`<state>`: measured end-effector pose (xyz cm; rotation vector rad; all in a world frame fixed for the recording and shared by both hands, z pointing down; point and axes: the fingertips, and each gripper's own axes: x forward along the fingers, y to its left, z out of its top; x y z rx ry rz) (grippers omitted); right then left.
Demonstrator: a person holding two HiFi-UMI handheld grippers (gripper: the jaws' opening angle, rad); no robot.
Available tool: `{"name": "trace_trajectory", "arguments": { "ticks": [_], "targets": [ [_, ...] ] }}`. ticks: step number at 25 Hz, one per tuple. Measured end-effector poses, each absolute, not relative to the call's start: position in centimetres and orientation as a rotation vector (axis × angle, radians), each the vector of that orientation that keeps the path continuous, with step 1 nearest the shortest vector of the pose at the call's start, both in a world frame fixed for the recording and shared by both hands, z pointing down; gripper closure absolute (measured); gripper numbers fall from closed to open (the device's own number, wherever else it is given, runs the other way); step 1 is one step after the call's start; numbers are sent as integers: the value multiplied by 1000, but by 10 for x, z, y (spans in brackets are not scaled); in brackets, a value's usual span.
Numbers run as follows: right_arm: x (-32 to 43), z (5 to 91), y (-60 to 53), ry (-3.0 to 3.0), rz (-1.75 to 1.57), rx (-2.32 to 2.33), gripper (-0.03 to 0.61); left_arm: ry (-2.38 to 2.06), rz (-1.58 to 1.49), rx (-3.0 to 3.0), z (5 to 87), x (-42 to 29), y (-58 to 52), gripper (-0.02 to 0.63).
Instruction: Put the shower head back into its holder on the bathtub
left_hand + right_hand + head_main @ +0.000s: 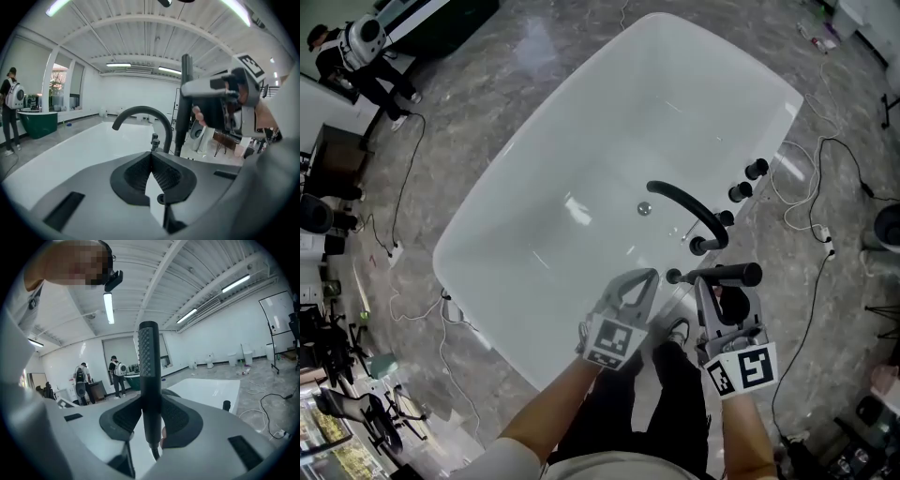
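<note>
Shower head (149,357) — in right gripper (150,404)

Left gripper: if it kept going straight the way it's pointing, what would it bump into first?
Most likely the black faucet: its curved spout stands dead ahead of the left gripper, beyond some white bathtub. The shower head in the right gripper sits slightly right of that line. Depth is unclear.

No legible txt, nos., brand marks or signs in any view. The marker cubes on your left gripper (642,277) and right gripper (719,286) carry b/w square code patterns only, no chars. Whiteboard (280,311) at far wall, right gripper view: content too small to read.
</note>
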<state>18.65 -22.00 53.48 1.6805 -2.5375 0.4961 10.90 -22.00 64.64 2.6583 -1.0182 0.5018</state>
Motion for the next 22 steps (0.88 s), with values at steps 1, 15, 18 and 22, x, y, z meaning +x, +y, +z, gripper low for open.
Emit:
{"name": "trace_trajectory", "arguments": {
  "ticks": [1, 15, 18, 22],
  "targets": [
    [186, 546, -221, -2519, 502, 1677, 448, -1026, 490, 2665, 644, 109, -222, 609],
    [184, 674, -214, -2384, 528, 1593, 448, -1088, 452, 2658, 665, 106, -236, 609],
    [181, 699, -208, -2360, 561, 1570, 448, -1099, 460, 2649, 673, 104, -231, 609],
    [177, 728, -204, -2304, 601, 1546, 448, -1126, 460, 2631, 677, 100, -229, 609]
  ]
}}
